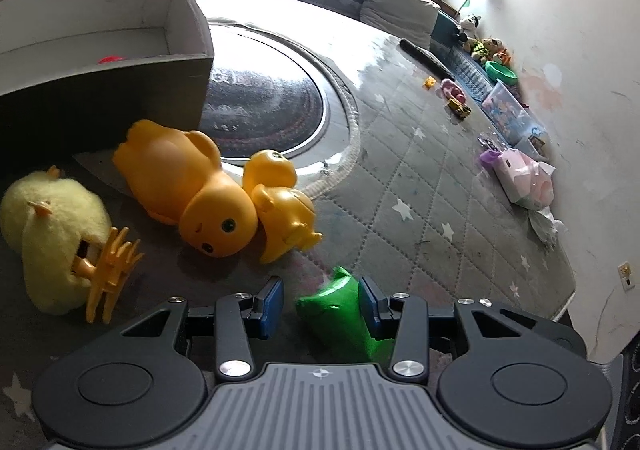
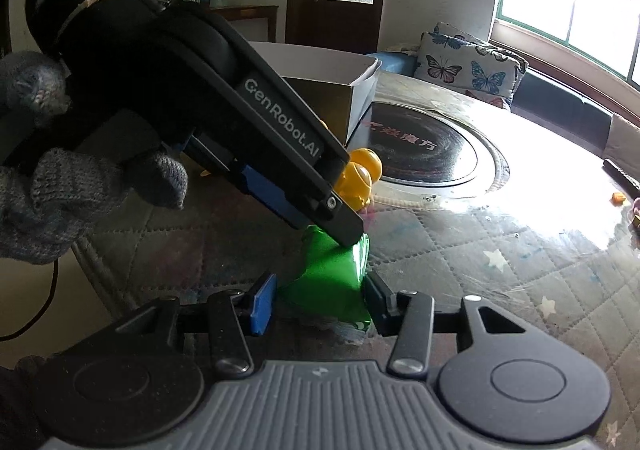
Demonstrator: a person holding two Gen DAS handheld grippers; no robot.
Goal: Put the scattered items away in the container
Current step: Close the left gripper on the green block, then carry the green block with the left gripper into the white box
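A green plastic toy (image 2: 328,282) stands tilted on the quilted mat, filling the gap between the blue pads of my right gripper (image 2: 320,306), which is shut on it. My left gripper (image 1: 319,304) reaches in from the upper left, open, with the green toy (image 1: 340,310) against its right pad and a gap at its left pad. Just ahead lie a large orange duck (image 1: 192,186), a small orange duck (image 1: 280,202) and a yellow plush chick (image 1: 52,242). The cardboard box (image 1: 100,50) stands behind them, with something red (image 1: 111,59) inside.
A round dark disc (image 1: 272,106) lies in the mat beside the box. Several toys and a clear bin (image 1: 508,106) line the far wall. Butterfly cushions (image 2: 468,62) sit on the bench. A gloved hand (image 2: 80,190) holds the left gripper.
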